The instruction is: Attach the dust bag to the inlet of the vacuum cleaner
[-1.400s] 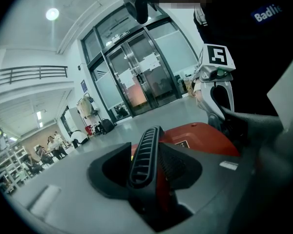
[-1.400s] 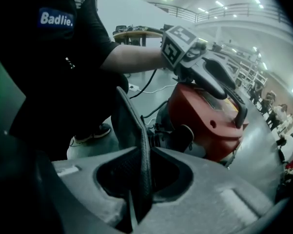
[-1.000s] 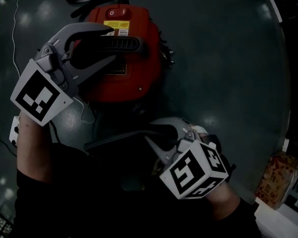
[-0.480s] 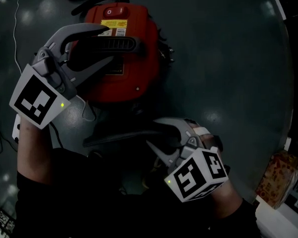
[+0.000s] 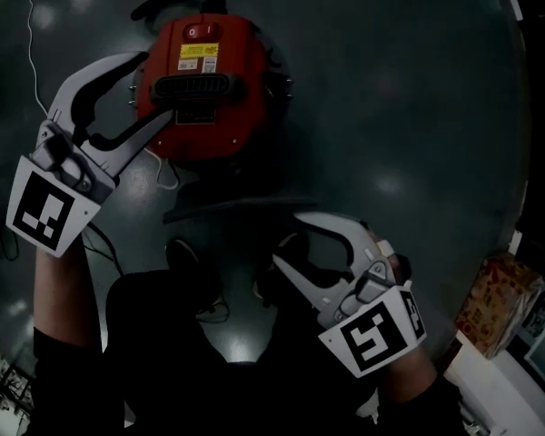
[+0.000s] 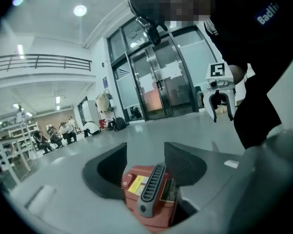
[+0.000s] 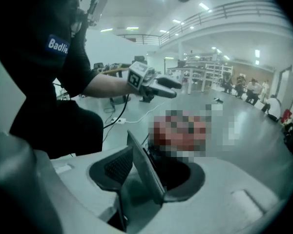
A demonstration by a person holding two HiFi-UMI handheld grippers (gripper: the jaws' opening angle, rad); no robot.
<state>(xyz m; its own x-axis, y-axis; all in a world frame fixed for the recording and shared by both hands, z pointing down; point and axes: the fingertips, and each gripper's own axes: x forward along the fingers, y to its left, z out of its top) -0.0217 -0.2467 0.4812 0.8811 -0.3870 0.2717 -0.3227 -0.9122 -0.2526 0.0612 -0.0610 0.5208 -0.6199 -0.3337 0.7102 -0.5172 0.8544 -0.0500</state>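
Now both grippers risen clear of vacuum cleaner [image 5: 204,89]. Left gripper [image 5: 159,87] jaws just opened, empty, off vacuum's handle [image 5: 200,86]. Right gripper [image 5: 286,243] jaws just opened wide; flat dark dust bag [image 5: 227,209] between them, unpressed, just beside vacuum's near edge. Likely release; seating on inlet unseen.

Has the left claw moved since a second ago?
Yes. The left claw has pulled off the red vacuum cleaner's handle toward its left edge, jaws just opening, gripping nothing.

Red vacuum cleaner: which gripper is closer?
Left. The left gripper hangs by the left edge of the red vacuum cleaner; the right gripper is nearer the person, apart from it. Both jaws just opened, holding nothing.
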